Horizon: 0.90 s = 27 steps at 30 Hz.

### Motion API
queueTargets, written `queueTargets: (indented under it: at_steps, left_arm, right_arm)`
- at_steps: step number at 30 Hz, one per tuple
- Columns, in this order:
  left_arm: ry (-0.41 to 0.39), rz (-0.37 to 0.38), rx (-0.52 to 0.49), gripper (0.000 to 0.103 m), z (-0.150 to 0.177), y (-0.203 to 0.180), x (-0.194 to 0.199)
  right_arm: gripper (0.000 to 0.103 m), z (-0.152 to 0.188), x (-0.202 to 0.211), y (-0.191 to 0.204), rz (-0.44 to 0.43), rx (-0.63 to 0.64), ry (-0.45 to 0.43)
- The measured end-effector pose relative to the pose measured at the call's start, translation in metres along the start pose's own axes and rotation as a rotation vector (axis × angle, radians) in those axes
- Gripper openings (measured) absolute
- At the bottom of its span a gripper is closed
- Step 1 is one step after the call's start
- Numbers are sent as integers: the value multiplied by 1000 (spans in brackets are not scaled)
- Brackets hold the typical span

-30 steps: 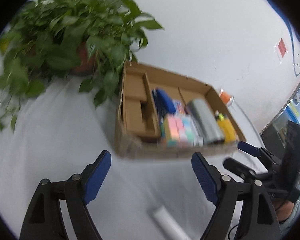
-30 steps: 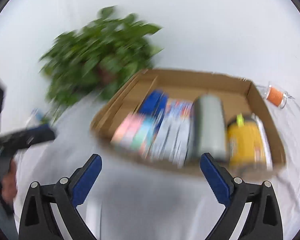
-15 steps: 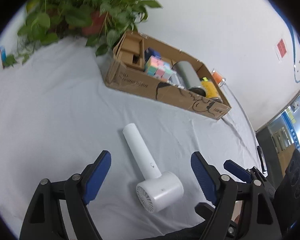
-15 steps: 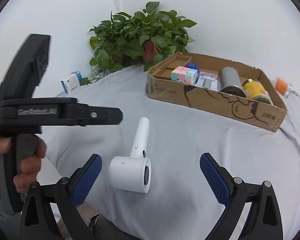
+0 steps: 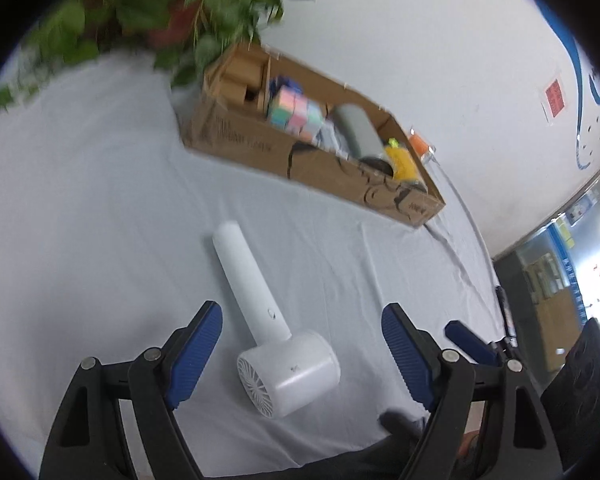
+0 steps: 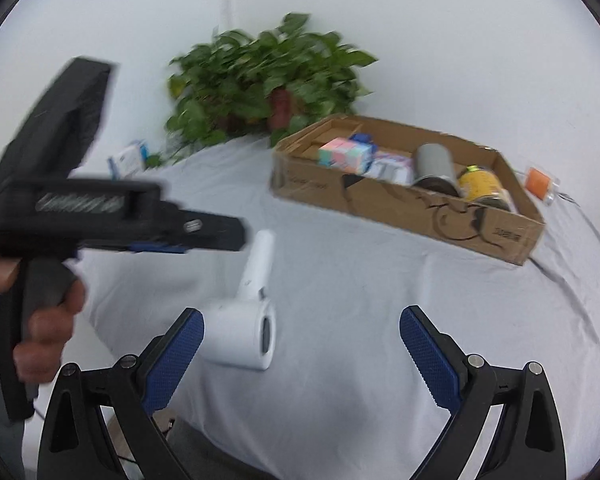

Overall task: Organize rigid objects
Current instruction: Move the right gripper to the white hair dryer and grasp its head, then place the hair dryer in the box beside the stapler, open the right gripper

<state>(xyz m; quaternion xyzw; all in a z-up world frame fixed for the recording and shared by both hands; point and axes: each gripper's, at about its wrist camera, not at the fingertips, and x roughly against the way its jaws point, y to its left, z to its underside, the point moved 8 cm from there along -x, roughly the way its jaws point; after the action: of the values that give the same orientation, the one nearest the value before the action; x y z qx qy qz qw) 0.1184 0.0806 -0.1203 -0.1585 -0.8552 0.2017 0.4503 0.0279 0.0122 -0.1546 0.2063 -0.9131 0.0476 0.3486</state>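
A white hair dryer (image 5: 276, 336) lies on the white cloth near the front edge; it also shows in the right wrist view (image 6: 246, 312). My left gripper (image 5: 302, 332) is open, its blue pads on either side of the dryer's head, just above it. My right gripper (image 6: 302, 344) is open and empty, to the right of the dryer. A cardboard box (image 5: 260, 146) further back holds a pastel cube (image 5: 296, 114), a grey cylinder (image 5: 358, 130) and a yellow can (image 5: 402, 162); the box shows in the right wrist view too (image 6: 400, 204).
A potted plant (image 6: 268, 84) stands behind the box at the back left. A small blue-and-white carton (image 6: 128, 158) sits left of it. An orange spool (image 6: 538, 182) and a cable lie right of the box. The table's front edge is just below the grippers.
Both grippers have moved in closer to the hair dryer. The left gripper now frames its head between the pads. Both remain open.
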Motion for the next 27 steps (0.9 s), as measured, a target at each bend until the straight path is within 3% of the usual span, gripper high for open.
queueTargets:
  at_steps: [4,7,11,14,19,23,27]
  left_arm:
    - [140,54,61,63,15,18,-36]
    - [201,101,98,59,22,23,-55]
    - [217,127,116,49,21,23,-62]
    - [217,112,103,31,19,24,-66]
    - [215,81,90,31,9,30,-68]
    - [175,84,49,31,-23,19,-57]
    - [90,70,-53,31,-101,-1,-38]
  right_arm:
    - [90,23,-24,24,-113,17,105]
    - [82,30,-41,28,-146,-4,155]
    - [56,35,-60,34,-191,-21,214]
    - [57,33,-66,38,-206,-26,215]
    - [56,24,-70,36,-210,-41,204]
    - [56,-16,-65,28,-206,-60,142]
    - [56,-92,-74,10,-210,-66,62]
